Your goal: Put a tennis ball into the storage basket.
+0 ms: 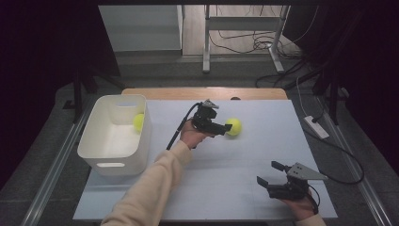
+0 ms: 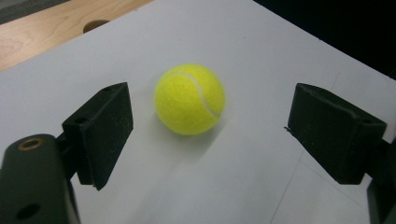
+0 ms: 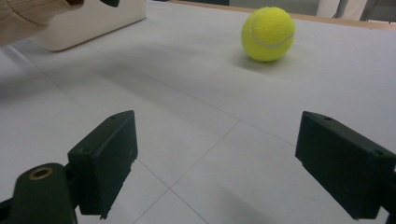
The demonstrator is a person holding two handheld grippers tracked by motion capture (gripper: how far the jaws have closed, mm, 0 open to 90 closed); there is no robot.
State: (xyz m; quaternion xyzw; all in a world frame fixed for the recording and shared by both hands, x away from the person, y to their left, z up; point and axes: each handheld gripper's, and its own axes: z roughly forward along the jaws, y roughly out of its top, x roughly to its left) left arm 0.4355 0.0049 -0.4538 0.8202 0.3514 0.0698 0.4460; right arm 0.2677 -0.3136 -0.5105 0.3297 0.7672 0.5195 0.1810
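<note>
High view: one tennis ball [image 1: 138,122] already lies in the white bin [image 1: 94,155]; the second ball [image 1: 234,126] sits on the table [image 1: 216,188], just ahead of the left tongs [image 1: 225,127], open and empty (right tongs [image 1: 269,172] idle, open too).

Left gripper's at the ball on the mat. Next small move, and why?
Probably ease the left gripper a bit further forward, then close. Its jaws stand open, and the ball rests on the mat just ahead of the tips, roughly centred in the gap but touching neither. One ball already lies in the bin, so that looks like the destination. The right gripper sits open, well away.
</note>
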